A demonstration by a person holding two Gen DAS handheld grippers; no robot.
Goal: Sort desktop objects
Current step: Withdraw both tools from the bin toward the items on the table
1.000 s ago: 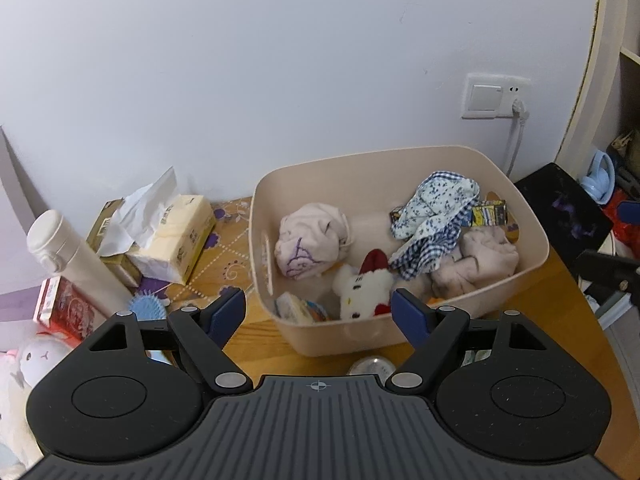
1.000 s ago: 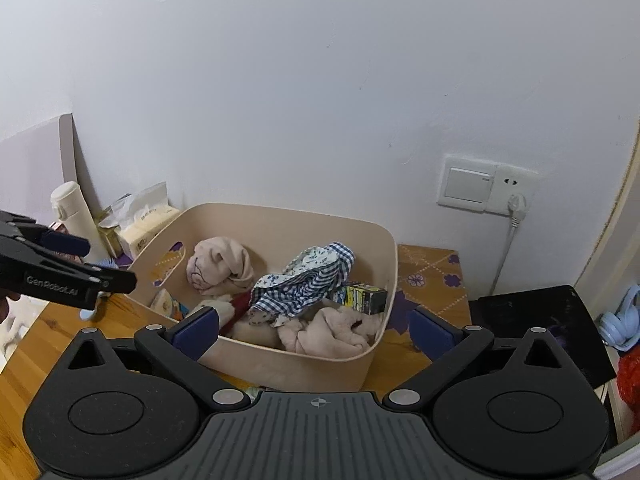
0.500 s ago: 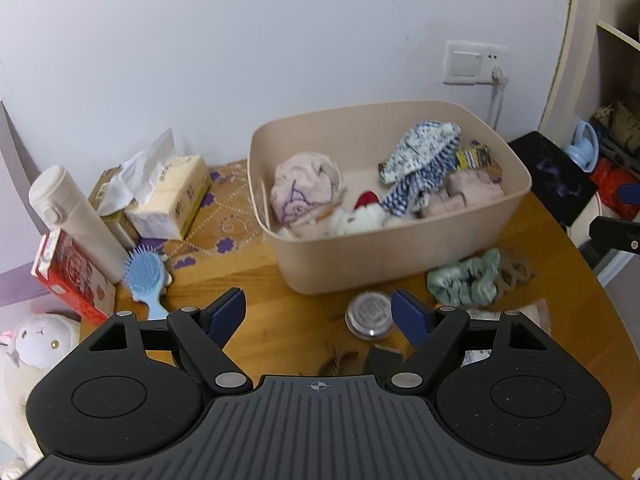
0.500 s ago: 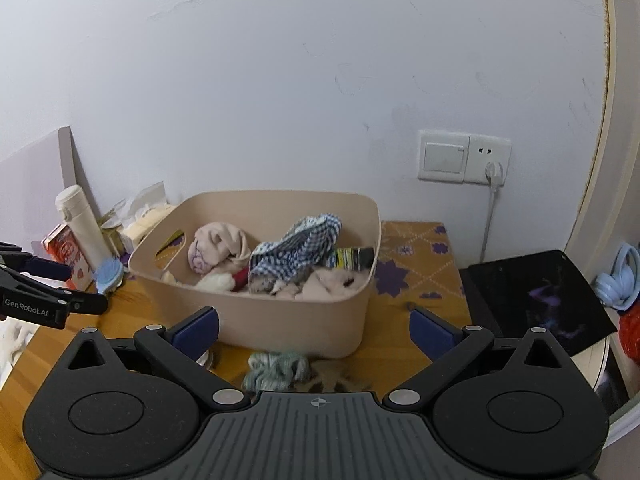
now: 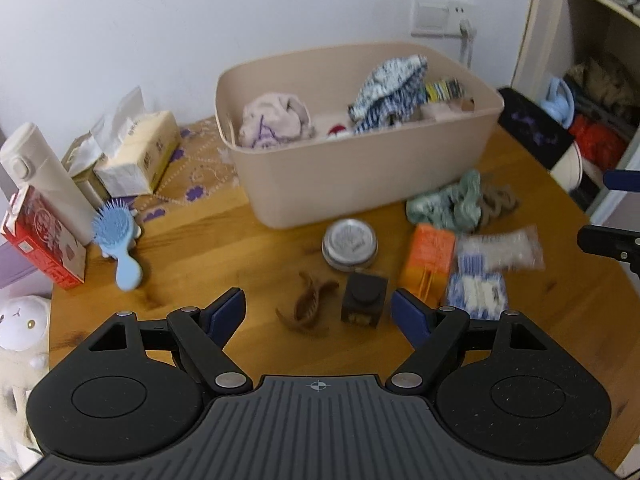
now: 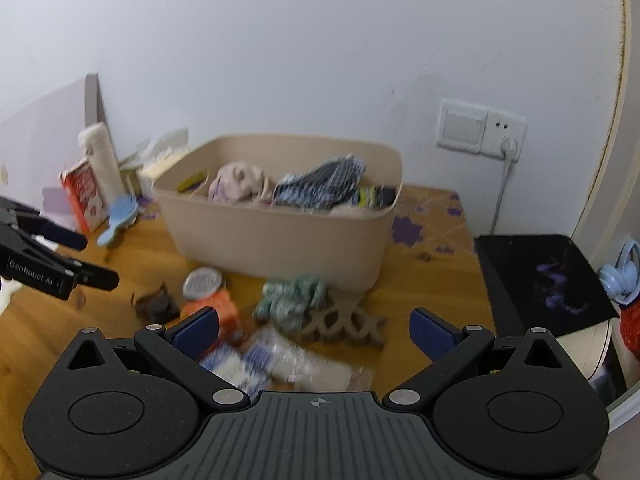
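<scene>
A beige bin (image 5: 360,184) (image 6: 280,236) holding clothes and a plush stands at the back of the wooden desk. Loose in front of it lie a round silver tin (image 5: 349,243), a brown hair claw (image 5: 308,308), a small black box (image 5: 364,300), an orange box (image 5: 428,260), blue-white packets (image 5: 476,292), a clear bag (image 5: 500,248) and a green scrunchie (image 5: 444,202) (image 6: 290,300). My left gripper (image 5: 318,314) is open, empty, just short of the claw and black box. My right gripper (image 6: 314,328) is open, empty, above the packets.
At the left stand a tissue pack (image 5: 140,152), a white bottle (image 5: 44,176), a red box (image 5: 40,236) and a blue hairbrush (image 5: 120,240). A black pad (image 6: 544,280) lies at the right by a shelf (image 5: 600,60). A wall socket (image 6: 480,132) has a cable.
Both grippers have pulled back from the bin toward the desk's near side, bringing the loose items in front of the bin into view. Both stayed open and empty.
</scene>
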